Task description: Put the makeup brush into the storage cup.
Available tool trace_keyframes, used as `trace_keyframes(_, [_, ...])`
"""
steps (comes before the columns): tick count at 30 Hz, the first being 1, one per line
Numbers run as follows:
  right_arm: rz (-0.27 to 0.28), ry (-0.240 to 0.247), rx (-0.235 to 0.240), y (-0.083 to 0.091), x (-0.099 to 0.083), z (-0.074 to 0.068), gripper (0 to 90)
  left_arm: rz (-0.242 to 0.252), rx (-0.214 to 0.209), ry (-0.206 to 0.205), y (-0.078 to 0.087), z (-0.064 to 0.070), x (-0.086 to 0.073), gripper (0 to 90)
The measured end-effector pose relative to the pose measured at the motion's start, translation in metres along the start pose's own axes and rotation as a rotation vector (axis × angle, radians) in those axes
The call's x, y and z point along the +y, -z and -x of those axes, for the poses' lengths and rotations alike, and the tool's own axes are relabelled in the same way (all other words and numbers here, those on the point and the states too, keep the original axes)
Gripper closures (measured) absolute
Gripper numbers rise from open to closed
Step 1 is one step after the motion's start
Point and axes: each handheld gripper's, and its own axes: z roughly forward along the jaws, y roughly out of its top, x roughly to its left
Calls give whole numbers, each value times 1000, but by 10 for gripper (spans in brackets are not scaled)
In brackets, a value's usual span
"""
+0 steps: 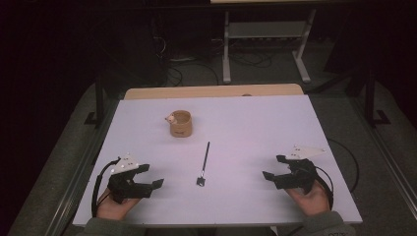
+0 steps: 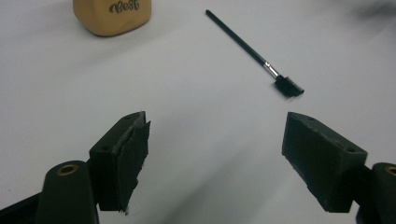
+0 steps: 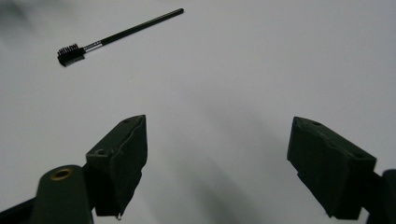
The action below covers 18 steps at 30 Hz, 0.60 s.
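Observation:
A thin black brush [image 1: 204, 163] lies flat on the white table [image 1: 255, 123], bristle head toward me; it also shows ahead of each gripper [image 2: 254, 52] [image 3: 116, 34]. Behind it stands a tan cup [image 1: 180, 123] with dark lettering [image 2: 112, 16] and a small pale figure on its rim. My left gripper [image 1: 151, 176] rests at the near left, open, nothing between its jaws [image 2: 217, 154]. At the near right my right gripper [image 1: 274, 167] is open too and holds nothing [image 3: 217, 161]. Both lie well short of the brush.
A wooden strip [image 1: 211, 91] runs along the table's far edge. Beyond it are a metal desk frame [image 1: 265, 39] and cables on a dark floor. The person's hands and sleeves come in at the near edge.

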Motion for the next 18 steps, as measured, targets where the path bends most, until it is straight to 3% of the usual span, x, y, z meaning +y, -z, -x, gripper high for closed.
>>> trace_keyframes(8, [22,-10,1,4,2,1,188,16,11,-37,5,7,18,232])
trace_keyframes(11, [19,-8,-1,3,3,0,186,37,1,-33,5,9,26,235])
trace_keyframes(18, [24,-13,7,5,5,-1,187,20,-8,-51,-8,14,41,240])
